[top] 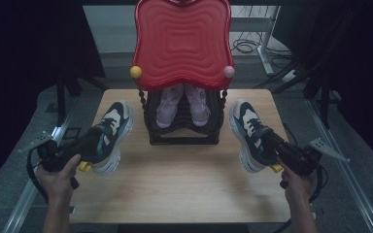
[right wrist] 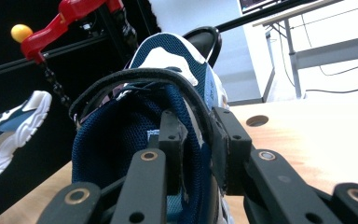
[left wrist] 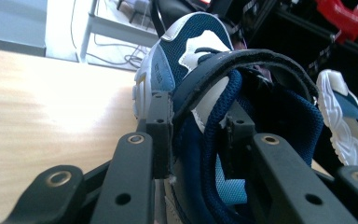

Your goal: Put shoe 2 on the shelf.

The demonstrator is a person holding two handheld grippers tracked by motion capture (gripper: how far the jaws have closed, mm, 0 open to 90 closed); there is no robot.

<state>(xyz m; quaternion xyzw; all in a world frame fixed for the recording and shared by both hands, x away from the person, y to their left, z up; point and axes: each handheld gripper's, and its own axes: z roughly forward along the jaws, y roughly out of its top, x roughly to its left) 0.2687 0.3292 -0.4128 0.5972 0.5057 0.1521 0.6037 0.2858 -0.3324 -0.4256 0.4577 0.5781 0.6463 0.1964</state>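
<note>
Two navy, white and beige sneakers hang over the wooden table (top: 184, 184). The left sneaker (top: 112, 127) (left wrist: 191, 42) has its heel collar pinched by my left gripper (top: 94, 141) (left wrist: 198, 126), one jaw outside the collar and one inside the shoe. The right sneaker (top: 248, 130) (right wrist: 168, 58) is clamped the same way at its heel by my right gripper (top: 273, 145) (right wrist: 198, 128). Both toes point away from me. Each gripper view also catches the other sneaker off to the side (left wrist: 345, 121) (right wrist: 14, 126).
A black shoe rack (top: 184, 136) with a wavy red top (top: 182, 39) stands at the table's back middle, between the sneakers. A pair of pink shoes (top: 182, 104) sits inside it. Yellow (top: 135, 72) and pink (top: 228, 72) knobs mark the red top's front corners.
</note>
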